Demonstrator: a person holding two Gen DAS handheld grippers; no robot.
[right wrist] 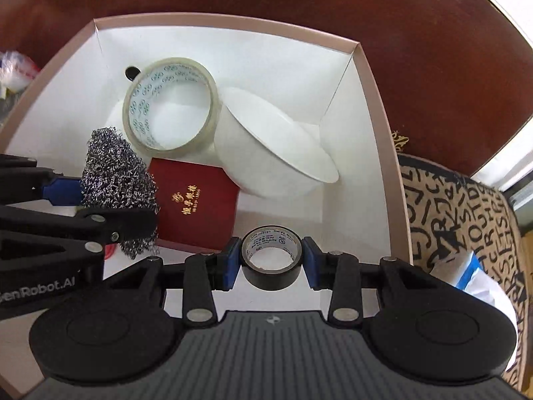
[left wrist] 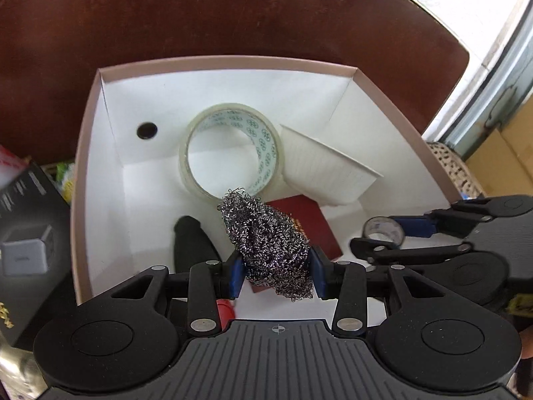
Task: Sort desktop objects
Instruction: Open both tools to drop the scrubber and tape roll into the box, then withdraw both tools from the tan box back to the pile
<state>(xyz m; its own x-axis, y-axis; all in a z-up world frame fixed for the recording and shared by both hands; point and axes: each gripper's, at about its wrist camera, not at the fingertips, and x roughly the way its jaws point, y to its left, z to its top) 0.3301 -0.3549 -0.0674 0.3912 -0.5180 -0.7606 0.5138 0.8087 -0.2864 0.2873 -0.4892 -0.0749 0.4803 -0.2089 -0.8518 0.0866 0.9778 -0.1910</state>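
A: How far along? The box [right wrist: 376, 106] already holds clear tape [right wrist: 171, 103], a paper cup [right wrist: 276, 140] and a red booklet [right wrist: 196, 206].

B: Nearly there, I'd guess. Left gripper [left wrist: 277, 275] pinches a steel scrubber [left wrist: 269, 243], right gripper [right wrist: 271, 261] pinches black tape [right wrist: 271, 260], both over the box, unreleased.

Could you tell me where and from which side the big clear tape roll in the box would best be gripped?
Probably across its upper band, one finger inside the hole and one outside, coming from above. The clear tape roll stands tilted on edge, leaning on the white bowl, so its top arc is exposed.
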